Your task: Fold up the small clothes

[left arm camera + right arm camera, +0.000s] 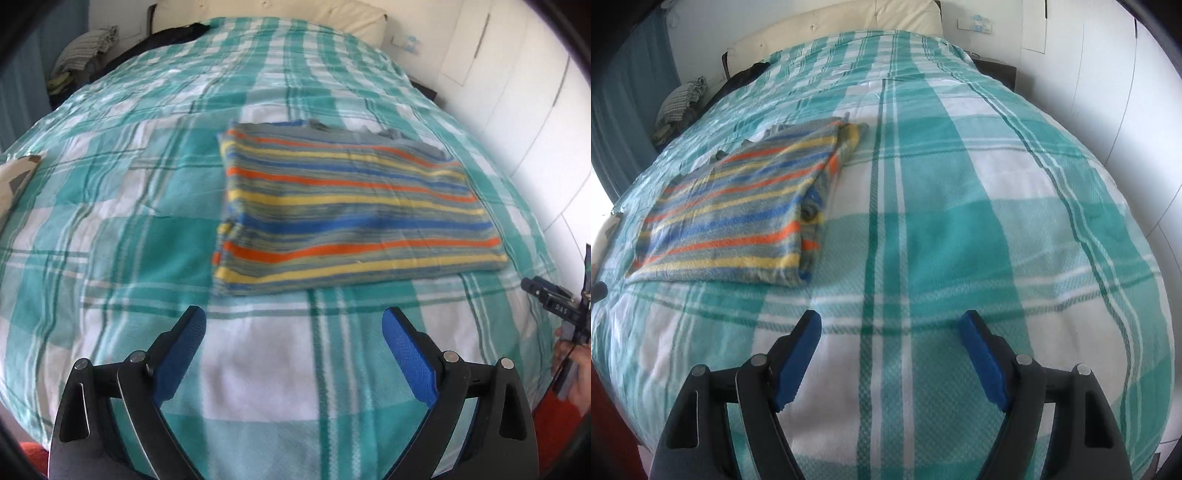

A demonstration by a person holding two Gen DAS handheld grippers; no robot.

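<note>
A striped garment (351,206) with orange, yellow, blue and grey bands lies folded into a flat rectangle on the teal-and-white plaid bedspread (110,221). My left gripper (295,317) is open and empty, held just short of the garment's near edge. In the right wrist view the same garment (738,214) lies to the left, and my right gripper (892,321) is open and empty over bare bedspread (960,221), to the right of the garment. The right gripper's body shows at the right edge of the left wrist view (554,299).
A cream headboard (295,11) stands at the far end of the bed. A pile of clothes (85,48) sits at the far left beside a dark item (177,35). White wardrobe doors (517,92) line the right side. A patterned cushion (16,177) lies at the left edge.
</note>
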